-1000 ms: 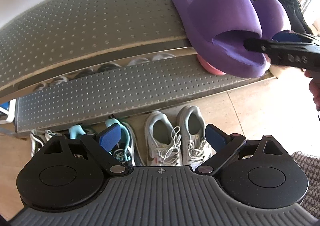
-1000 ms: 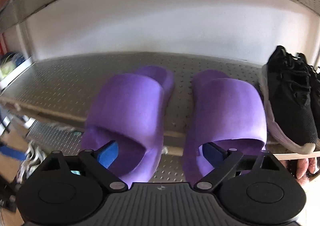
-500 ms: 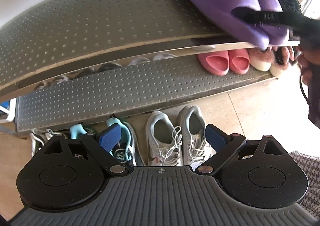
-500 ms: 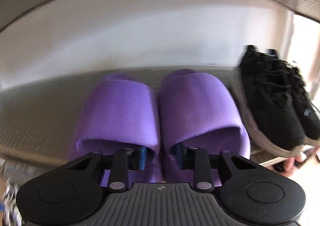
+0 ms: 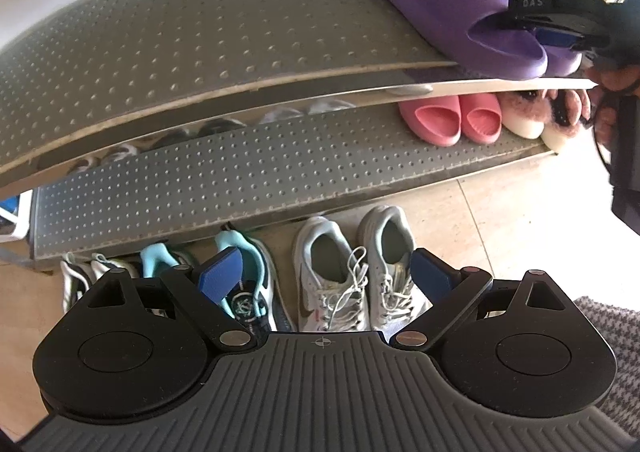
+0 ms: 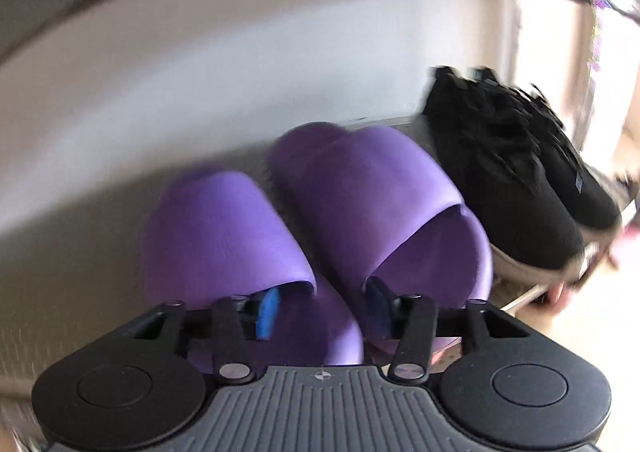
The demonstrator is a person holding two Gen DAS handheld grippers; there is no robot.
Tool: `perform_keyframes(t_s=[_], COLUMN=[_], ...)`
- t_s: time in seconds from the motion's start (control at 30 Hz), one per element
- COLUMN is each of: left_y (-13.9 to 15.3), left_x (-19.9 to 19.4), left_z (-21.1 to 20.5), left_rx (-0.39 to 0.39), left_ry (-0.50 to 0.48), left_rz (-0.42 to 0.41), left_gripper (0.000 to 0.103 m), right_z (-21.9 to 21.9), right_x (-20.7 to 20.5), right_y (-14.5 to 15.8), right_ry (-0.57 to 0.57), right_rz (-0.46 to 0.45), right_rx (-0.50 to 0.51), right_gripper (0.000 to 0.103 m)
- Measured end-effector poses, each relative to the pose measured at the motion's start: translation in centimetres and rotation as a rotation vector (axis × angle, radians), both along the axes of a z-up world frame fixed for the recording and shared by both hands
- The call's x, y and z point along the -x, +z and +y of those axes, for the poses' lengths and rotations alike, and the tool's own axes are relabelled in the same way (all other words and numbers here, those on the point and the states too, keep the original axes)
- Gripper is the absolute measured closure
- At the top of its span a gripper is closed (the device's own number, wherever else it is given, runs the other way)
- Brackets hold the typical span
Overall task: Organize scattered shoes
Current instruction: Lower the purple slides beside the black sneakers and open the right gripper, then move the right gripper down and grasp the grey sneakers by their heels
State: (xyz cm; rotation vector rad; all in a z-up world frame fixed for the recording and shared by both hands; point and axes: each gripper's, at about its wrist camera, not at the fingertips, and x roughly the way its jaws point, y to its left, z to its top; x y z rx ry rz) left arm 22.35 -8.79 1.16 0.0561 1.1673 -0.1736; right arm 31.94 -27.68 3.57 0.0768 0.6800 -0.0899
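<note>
The two purple slippers sit side by side on the upper shelf, the right gripper opening with a fingertip inside each, while the left gripper hangs wide and empty over grey sneakers.

Two purple slides side by side on the upper grey shelf, toes to the wall, heels at the front edge; black sneakers just right; grey sneakers paired on the floor.
</note>
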Motion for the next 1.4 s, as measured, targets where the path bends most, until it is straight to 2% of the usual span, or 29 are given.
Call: perform_keyframes(t_s=[0.03,0.1,0.2,0.27,0.3,0.33,0.4,0.47,0.53,0.6,0.7,0.9,1.0,1.07,1.17,1.3,1.4], left_y=[0.0,0.3,0.8,1.0,1.1,1.1,1.1,1.2,1.3,1.3,1.1,0.7,0.4,0.4,0.5,0.8,0.8], left_x=[0.0,0.0,0.1,0.2,0.2,0.2,0.1,0.1,0.0,0.1,-0.1,-0.2,-0.3,-0.4,-0.7,-0.9,-1.0], left_z=[0.1,0.4,0.6,0.7,0.8,0.9,1.2,1.5,2.0,2.4,2.7,2.6,2.2,2.1,1.7,0.5,0.3], left_rx=[0.000,0.003,0.012,0.011,0.011,0.009,0.002,-0.001,0.002,0.008,0.008,0.019,0.017,0.019,0.025,0.027,0.014], left_ry=[0.003,0.012,0.017,0.024,0.030,0.039,0.066,0.090,0.110,0.114,0.111,0.100,0.088,0.088,0.096,0.075,0.102], left_rz=[-0.001,-0.009,-0.018,-0.026,-0.029,-0.032,-0.038,-0.039,-0.036,-0.028,-0.016,0.007,0.012,0.016,0.010,-0.001,-0.020], left_gripper=[0.008,0.008,0.008,0.008,0.008,0.008,0.008,0.008,0.008,0.008,0.008,0.008,0.008,0.008,0.008,0.008,0.008], right_z=[0.1,-0.2,-0.7,-0.9,-1.0,-0.9,-0.2,1.1,1.8,3.1,3.8,4.4,5.0,5.4,3.7,0.2,0.1], right_x=[0.3,1.3,2.8,3.8,4.6,5.1,5.4,4.2,3.1,1.0,-0.1,-1.6,-1.0,0.1,2.4,3.5,4.1], right_y=[0.3,1.1,2.4,3.2,4.1,4.7,5.3,4.4,3.3,1.5,0.7,0.4,1.3,2.7,4.5,4.3,4.2], right_ry=[0.036,0.065,0.067,0.073,0.114,0.159,0.297,0.399,0.416,0.476,0.480,0.429,0.420,0.429,0.398,0.347,0.416], right_rz=[0.032,0.085,0.147,0.148,0.122,0.093,0.032,0.045,0.073,0.126,0.128,0.082,0.072,0.049,-0.021,-0.034,-0.074], right_rx=[0.018,0.024,0.032,0.014,-0.032,-0.075,-0.163,-0.174,-0.151,-0.089,-0.058,-0.151,-0.172,-0.180,-0.096,-0.082,-0.117], right_gripper=[0.031,0.025,0.020,0.023,0.042,0.065,0.081,0.081,0.080,0.080,0.080,0.082,0.074,0.074,0.069,0.062,0.063])
